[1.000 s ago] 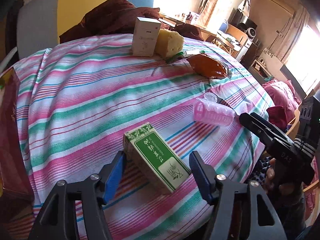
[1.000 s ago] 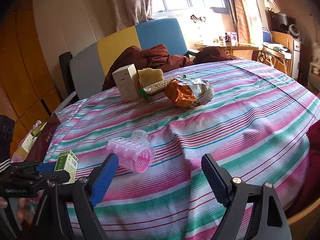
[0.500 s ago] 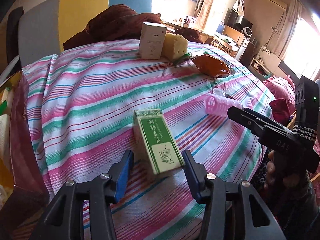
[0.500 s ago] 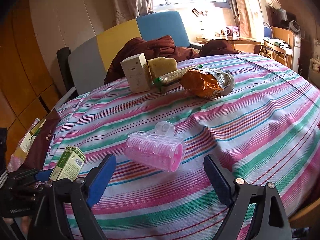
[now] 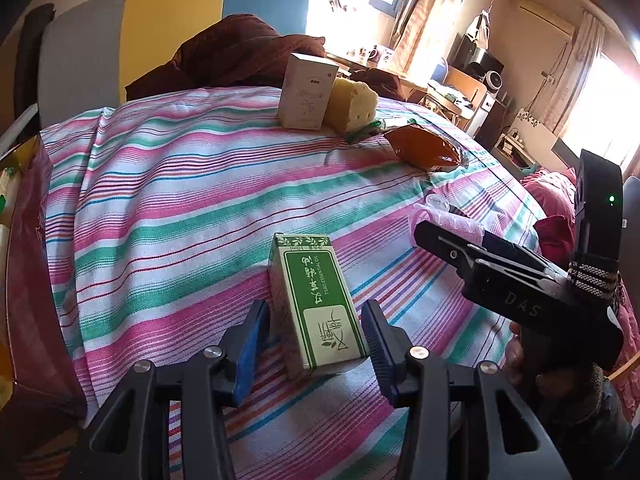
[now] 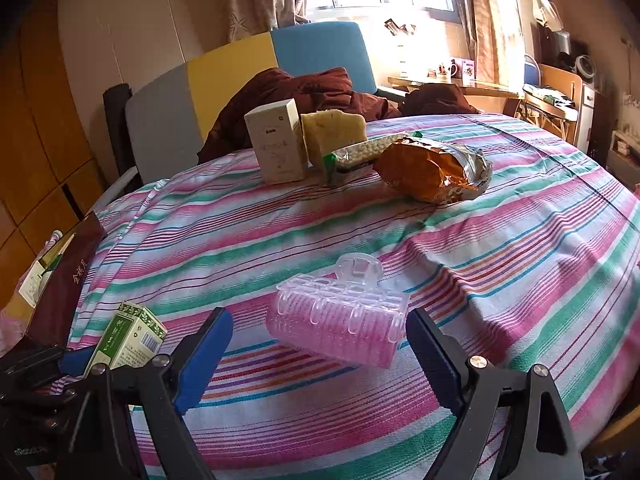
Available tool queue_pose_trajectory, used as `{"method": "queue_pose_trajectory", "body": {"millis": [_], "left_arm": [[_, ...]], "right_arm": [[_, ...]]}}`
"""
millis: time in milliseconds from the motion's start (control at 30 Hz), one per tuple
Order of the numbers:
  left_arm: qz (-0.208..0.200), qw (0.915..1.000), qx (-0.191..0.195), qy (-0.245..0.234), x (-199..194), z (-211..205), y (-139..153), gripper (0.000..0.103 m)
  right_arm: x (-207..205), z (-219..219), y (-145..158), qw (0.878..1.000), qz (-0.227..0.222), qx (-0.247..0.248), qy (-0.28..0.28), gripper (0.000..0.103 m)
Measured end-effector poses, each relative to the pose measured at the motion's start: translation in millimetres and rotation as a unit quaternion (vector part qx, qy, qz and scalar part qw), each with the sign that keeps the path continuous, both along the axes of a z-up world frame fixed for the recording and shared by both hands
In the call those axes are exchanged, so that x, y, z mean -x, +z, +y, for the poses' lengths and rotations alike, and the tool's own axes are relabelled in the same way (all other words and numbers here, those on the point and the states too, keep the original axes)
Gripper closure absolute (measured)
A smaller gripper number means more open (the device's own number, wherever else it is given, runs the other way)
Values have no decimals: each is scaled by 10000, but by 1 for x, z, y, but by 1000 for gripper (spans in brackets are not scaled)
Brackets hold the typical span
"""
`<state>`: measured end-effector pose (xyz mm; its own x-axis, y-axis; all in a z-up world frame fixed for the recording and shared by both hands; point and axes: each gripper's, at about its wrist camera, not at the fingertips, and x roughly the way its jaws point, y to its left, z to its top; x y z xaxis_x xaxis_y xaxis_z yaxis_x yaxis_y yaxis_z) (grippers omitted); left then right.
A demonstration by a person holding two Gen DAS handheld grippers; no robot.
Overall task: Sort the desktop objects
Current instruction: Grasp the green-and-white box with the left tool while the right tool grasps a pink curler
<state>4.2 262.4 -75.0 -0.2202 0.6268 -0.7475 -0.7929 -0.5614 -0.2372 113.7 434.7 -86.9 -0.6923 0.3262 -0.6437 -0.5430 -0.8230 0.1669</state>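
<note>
A green and white essential-oil box point(image 5: 316, 304) sits between the blue pads of my left gripper point(image 5: 316, 328), which is shut on it. The box is tilted with its far end raised off the striped tablecloth point(image 5: 180, 200). From the right wrist view the same box point(image 6: 128, 336) pokes up out of the left gripper point(image 6: 60, 364) at lower left. A pink hair roller with a clear clip point(image 6: 336, 320) lies on the cloth. My right gripper point(image 6: 320, 356) is open, one finger on each side of the roller, not touching it. The right gripper point(image 5: 428, 232) partly hides the roller point(image 5: 452, 220).
At the far side stand a white carton point(image 6: 276, 148), a yellow sponge block point(image 6: 336, 128), a green-edged snack packet point(image 6: 360, 152) and an orange foil bag point(image 6: 428, 172). A dark red box point(image 5: 24, 260) lies at the left table edge. A chair with brown clothing point(image 6: 304, 88) stands behind.
My left gripper has narrowed onto the green box and turned it to point away, lifting its far end. My right gripper has moved forward until its fingers flank the pink roller.
</note>
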Motion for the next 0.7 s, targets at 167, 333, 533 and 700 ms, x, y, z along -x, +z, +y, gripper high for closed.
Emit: {"method": "queue_pose_trajectory", "body": {"millis": [167, 333, 533, 700], "left_arm": [[-8, 10000, -37, -24, 1, 0, -1, 61], [-82, 9998, -168, -93, -2, -5, 2, 66], [27, 9991, -385, -179, -9, -20, 12, 69], [85, 9993, -339, -135, -11, -29, 12, 71]], "right_arm": [[-1, 2, -3, 9999, -41, -111, 3, 32], [-1, -5, 1, 9995, -17, -125, 288, 33], [3, -23, 11, 9975, 42, -319, 624, 33], [8, -33, 10, 9962, -94, -410, 760, 33]]}}
